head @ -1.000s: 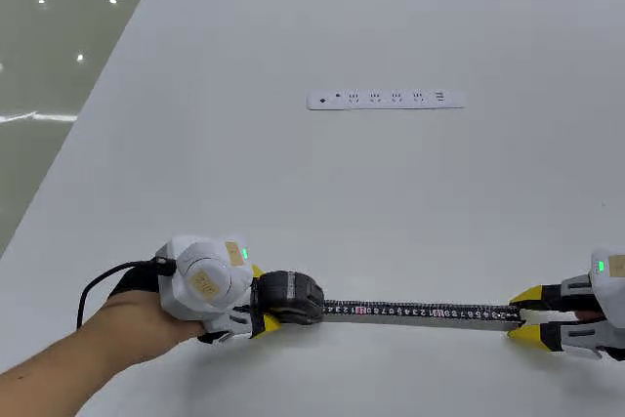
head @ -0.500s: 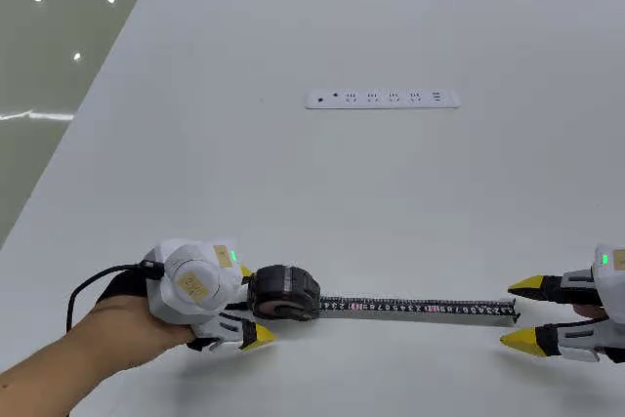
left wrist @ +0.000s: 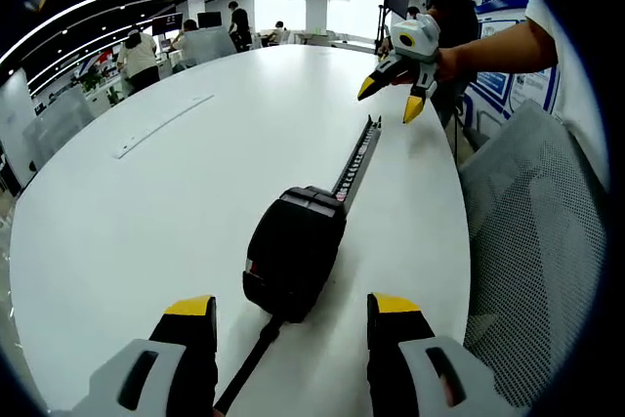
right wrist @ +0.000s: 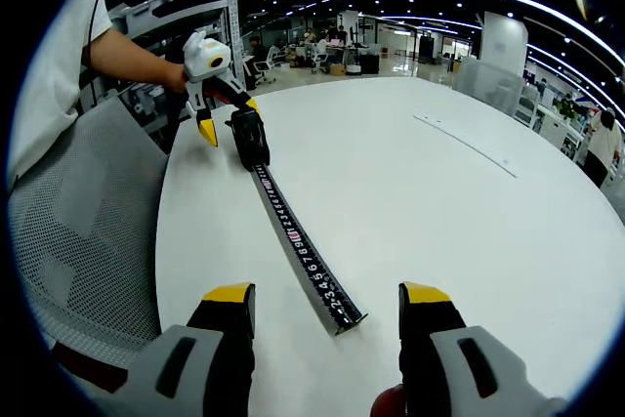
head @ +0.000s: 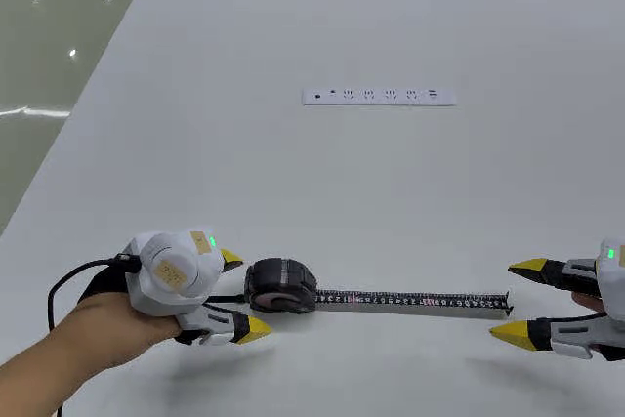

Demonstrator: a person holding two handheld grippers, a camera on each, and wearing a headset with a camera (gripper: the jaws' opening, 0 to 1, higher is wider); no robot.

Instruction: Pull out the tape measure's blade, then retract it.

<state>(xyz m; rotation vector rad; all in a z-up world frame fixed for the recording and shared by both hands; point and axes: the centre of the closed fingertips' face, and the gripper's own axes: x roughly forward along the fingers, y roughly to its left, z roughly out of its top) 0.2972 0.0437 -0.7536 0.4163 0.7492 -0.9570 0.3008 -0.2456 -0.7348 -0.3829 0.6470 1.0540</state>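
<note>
Since the earlier frames, both grippers have been opened and drawn back. The left gripper (head: 245, 294) has been released from the case and the right gripper (head: 507, 300) from the blade tip. The yellow-tipped fingers (left wrist: 191, 307) of the left gripper are spread, with the tape measure case (head: 281, 286) lying just ahead between them and not clamped. A dark strap (left wrist: 252, 376) trails from the case back toward this gripper. The fingers (right wrist: 230, 294) of the right gripper are likewise spread, and the hooked blade end (right wrist: 349, 320) lies between them, with no contact visible.

The pull-out step is judged complete: the blade (head: 410, 300) is extended and lies flat on the white table (head: 391, 192), running from the case toward the right gripper. Its length is unchanged from the preceding frame, so retraction is judged not yet started and remains to be done.

The case is black and rounded, and rests near the front edge of the table. The blade is dark with pale numerals and occasional red marks. It is straight, with no kink visible. A white power strip (head: 379, 97) lies well apart, further back on the table
</note>
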